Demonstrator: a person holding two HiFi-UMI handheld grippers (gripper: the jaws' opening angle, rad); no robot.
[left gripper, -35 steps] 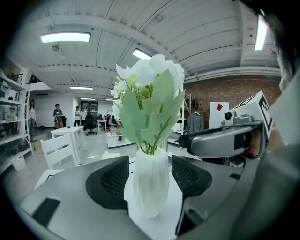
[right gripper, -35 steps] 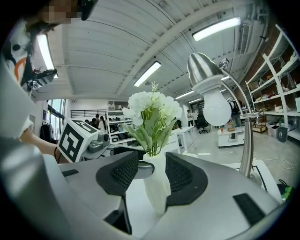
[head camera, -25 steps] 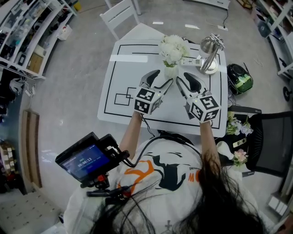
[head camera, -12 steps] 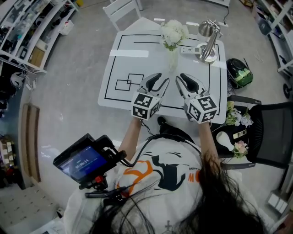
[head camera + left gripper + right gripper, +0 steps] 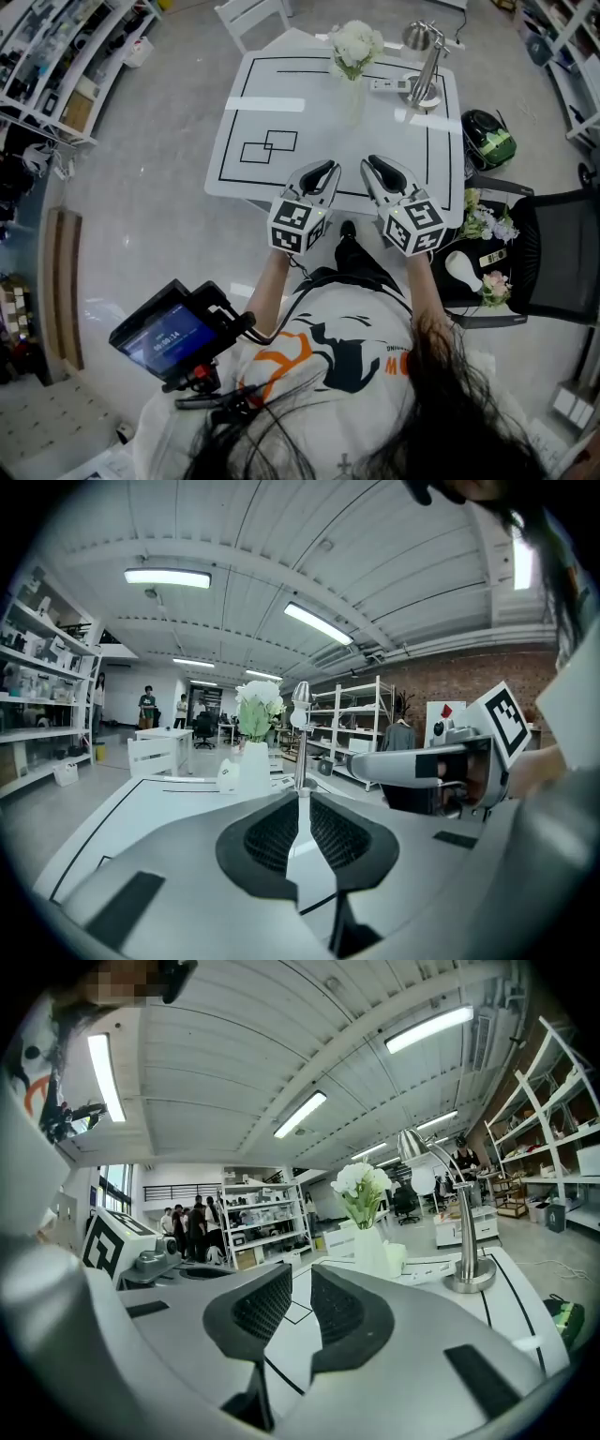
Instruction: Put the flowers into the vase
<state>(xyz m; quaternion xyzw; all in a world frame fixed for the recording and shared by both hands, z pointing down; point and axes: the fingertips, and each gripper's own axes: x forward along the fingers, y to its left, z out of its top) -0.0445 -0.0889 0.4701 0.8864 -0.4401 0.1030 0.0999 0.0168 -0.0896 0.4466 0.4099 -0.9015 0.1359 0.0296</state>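
White flowers (image 5: pixel 354 44) stand in a pale vase (image 5: pixel 352 94) at the far side of the white table (image 5: pixel 281 122). Both grippers hover side by side over the table's near edge, well short of the vase. My left gripper (image 5: pixel 325 169) is closing, its pads down to a thin slit with nothing between them. My right gripper (image 5: pixel 373 163) is also closing, a clear gap left and nothing in it. The left gripper view has the vase (image 5: pixel 253 766) straight ahead beyond the jaws (image 5: pixel 300 795). In the right gripper view the vase (image 5: pixel 371 1247) and flowers (image 5: pixel 362 1185) stand ahead, right of the jaws (image 5: pixel 300 1277).
A metal desk lamp (image 5: pixel 424 58) and a white remote-like bar (image 5: pixel 386 84) sit right of the vase. A black chair (image 5: pixel 553 272) at the right holds spare flower bunches (image 5: pixel 484 223). A green and black object (image 5: pixel 488 150) lies on the floor. A monitor (image 5: pixel 176 333) hangs near my body.
Both grippers drew back from beside the vase to the table's near edge. Their jaws went from wide open to nearly together, the left further than the right.
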